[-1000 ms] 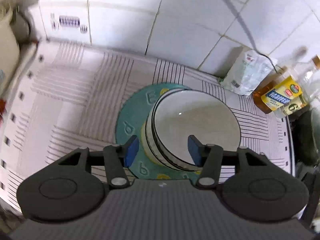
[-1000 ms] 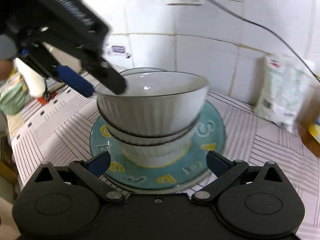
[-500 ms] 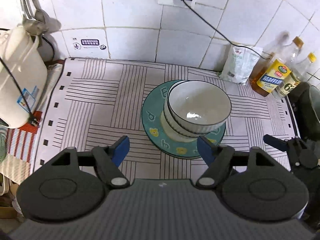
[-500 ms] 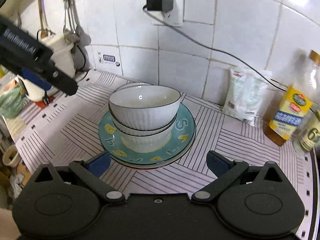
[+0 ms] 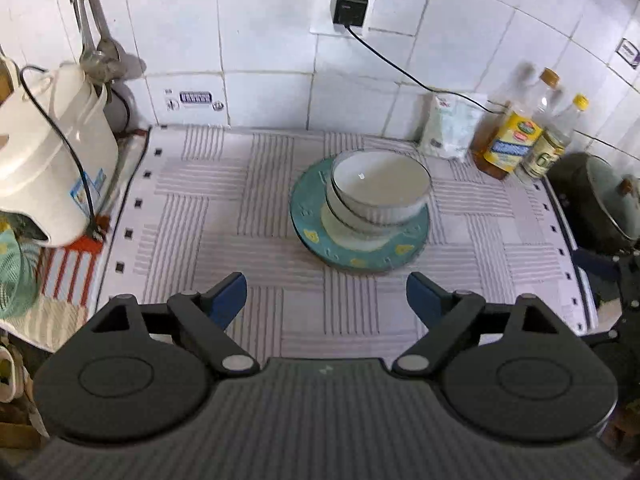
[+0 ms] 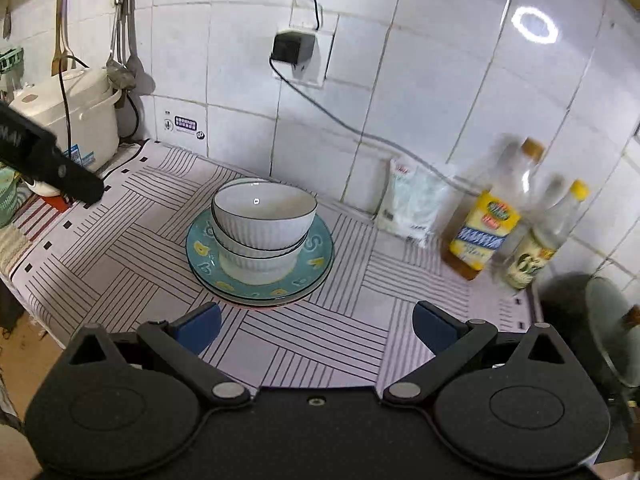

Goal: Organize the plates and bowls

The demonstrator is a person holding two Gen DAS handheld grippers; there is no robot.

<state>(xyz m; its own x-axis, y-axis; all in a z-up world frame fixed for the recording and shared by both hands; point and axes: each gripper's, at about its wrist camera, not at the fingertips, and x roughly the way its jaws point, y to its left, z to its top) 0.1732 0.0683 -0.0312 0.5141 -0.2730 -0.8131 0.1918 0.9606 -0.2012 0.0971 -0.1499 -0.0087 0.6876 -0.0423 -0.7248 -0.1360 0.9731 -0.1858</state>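
Observation:
Two white ribbed bowls (image 5: pixel 380 196) are stacked one in the other on a teal plate (image 5: pixel 356 258) with yellow letters, in the middle of the striped mat. In the right wrist view the bowls (image 6: pixel 264 220) sit on the teal plate (image 6: pixel 316 258), with another plate's rim showing under it. My left gripper (image 5: pixel 326 300) is open and empty, pulled back in front of the stack. My right gripper (image 6: pixel 316 326) is open and empty, also back from the stack. The left gripper's body (image 6: pixel 52 168) shows at the left of the right wrist view.
A white rice cooker (image 5: pixel 48 164) stands at the left. A white bag (image 5: pixel 450 126) and oil bottles (image 5: pixel 516 136) stand at the back right against the tiled wall. A dark pot with a lid (image 5: pixel 604 200) is at the right edge. A cable hangs from the socket (image 5: pixel 348 4).
My left gripper let go of the top bowl's rim, opened wide and drew back and up. My right gripper also drew back. The stack stayed in place.

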